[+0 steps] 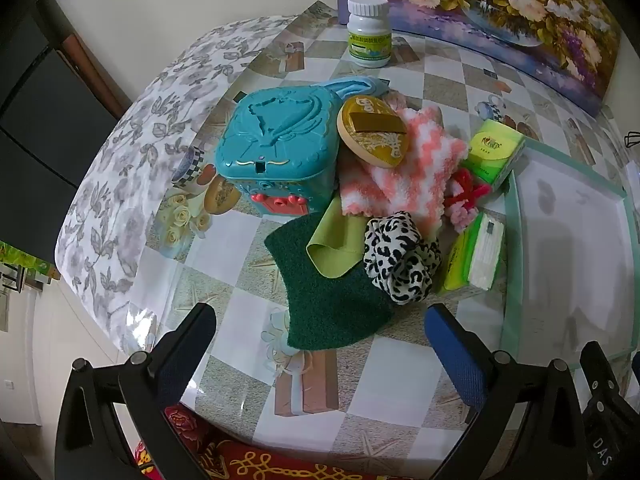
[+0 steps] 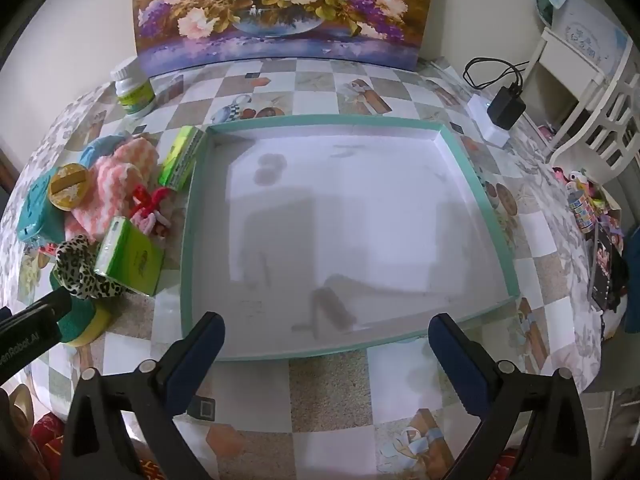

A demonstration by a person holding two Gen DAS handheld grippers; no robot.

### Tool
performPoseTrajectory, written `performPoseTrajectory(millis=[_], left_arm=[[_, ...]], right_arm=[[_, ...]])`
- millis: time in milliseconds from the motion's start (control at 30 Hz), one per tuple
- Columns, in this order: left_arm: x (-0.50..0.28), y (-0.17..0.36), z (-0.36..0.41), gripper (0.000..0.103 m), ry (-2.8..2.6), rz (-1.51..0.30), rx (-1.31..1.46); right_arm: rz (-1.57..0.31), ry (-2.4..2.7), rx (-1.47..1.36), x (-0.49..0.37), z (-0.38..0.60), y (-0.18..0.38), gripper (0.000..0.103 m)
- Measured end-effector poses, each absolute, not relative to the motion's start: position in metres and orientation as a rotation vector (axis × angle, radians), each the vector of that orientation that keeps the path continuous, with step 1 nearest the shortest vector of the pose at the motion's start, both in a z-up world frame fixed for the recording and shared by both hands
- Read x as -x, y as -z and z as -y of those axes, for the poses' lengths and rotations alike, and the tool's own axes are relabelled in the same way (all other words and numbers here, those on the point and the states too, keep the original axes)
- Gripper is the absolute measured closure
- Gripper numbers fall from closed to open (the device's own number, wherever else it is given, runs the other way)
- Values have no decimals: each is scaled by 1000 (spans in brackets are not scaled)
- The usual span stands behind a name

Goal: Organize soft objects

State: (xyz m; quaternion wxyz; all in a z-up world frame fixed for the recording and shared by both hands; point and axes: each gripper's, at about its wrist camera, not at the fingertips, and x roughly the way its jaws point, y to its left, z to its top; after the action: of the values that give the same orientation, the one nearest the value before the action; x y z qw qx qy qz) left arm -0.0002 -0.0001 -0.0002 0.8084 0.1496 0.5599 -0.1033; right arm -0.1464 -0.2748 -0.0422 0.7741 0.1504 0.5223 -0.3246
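Observation:
A pile of soft things lies left of a shallow teal-rimmed white tray (image 2: 496,216). In the left wrist view I see a dark green scouring pad (image 1: 332,300), a light green cloth (image 1: 332,250), a leopard-print scrunchie (image 1: 400,262), a pink-and-white fuzzy cloth (image 1: 412,168), a red-and-pink fuzzy piece (image 1: 466,200) and two green tissue packs (image 1: 476,256) (image 1: 496,152). My left gripper (image 1: 320,340) is open, just short of the scouring pad. My right gripper (image 2: 326,344) is open and empty over the tray's near rim.
A teal plastic box (image 1: 276,148) with a gold round case (image 1: 372,132) leaning on it stands by the pile. A white pill bottle (image 1: 368,32) and a flower painting (image 2: 280,12) stand at the back. A charger and cable (image 2: 504,104) lie at right.

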Motion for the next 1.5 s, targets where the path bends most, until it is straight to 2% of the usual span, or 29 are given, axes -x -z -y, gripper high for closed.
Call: performPoseTrajectory(millis=[1500], left_arm=[[0, 0, 0, 0, 221, -1199, -320]], right_arm=[[-1165, 700, -307, 145, 273, 49, 0]])
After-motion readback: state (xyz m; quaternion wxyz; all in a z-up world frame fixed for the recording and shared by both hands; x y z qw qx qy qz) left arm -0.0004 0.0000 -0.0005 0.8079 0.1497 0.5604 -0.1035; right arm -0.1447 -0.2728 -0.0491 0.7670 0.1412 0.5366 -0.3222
